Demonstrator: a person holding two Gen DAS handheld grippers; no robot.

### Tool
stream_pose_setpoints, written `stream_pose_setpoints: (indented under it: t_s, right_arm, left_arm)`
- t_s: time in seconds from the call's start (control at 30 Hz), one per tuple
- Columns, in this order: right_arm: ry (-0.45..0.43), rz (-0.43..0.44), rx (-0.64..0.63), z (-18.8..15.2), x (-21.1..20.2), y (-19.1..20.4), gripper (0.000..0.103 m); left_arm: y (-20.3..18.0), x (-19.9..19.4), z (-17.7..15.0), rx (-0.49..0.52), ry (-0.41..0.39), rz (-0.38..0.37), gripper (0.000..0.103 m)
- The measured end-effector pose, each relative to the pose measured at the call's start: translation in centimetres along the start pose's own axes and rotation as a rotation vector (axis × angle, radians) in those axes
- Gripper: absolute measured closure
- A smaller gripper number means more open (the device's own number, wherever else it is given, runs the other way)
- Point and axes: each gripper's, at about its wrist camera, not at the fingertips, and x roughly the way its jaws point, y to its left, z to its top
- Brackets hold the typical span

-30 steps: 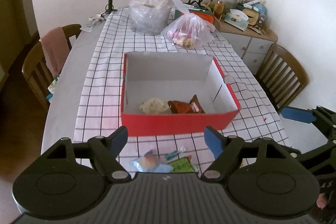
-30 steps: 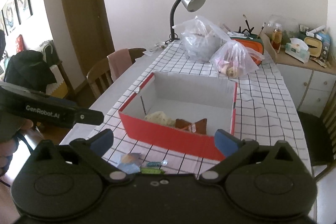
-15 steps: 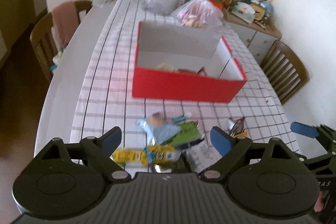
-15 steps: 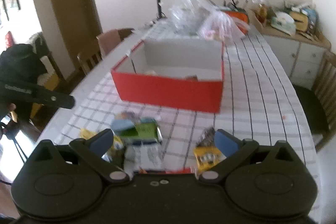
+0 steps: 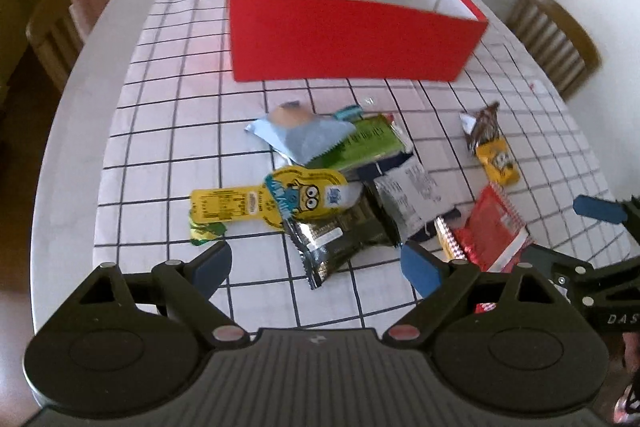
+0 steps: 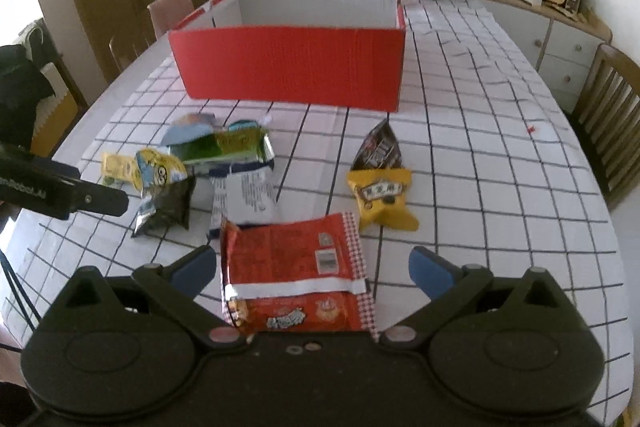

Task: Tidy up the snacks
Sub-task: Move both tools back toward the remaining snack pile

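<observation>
Left wrist view: my left claw (image 5: 316,267) spread wide, empty, above dark foil packet (image 5: 340,239) near counter's (image 5: 72,131) near edge. Yellow cartoon pouch (image 5: 296,197) overlaps it; risk: pinching both.

Right wrist view: my right claw (image 6: 312,265) wide apart, empty, straddling red packet (image 6: 296,267). Flat wrapper may slide off edge. Red box (image 6: 292,69) mid-counter.

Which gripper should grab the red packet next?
Probably right. The right gripper is open with the red packet lying between its jaws. The left gripper is open over the dark wrapper; the packet lies off to its right.
</observation>
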Motion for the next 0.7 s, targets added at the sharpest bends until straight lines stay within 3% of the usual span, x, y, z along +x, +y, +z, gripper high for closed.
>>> stream_pose_setpoints:
  t_s: [0.17, 0.43, 0.7]
  right_arm:
    - [0.025, -0.012, -0.030, -0.4, 1.1, 0.9, 0.000]
    - [0.047, -0.058, 0.190, 2.1, 3.1, -1.6, 0.000]
    - [0.121, -0.112, 0.273, 2.1, 5.6, -2.1, 0.000]
  left_arm:
    - [-0.5, 1.2, 0.0, 0.053, 0.002, 0.024, 0.011]
    - [-1.4, 2.4, 0.4, 0.151, -0.028, 0.051, 0.011]
    - [-3.3, 3.6, 0.2, 0.400, -0.050, 0.034, 0.011]
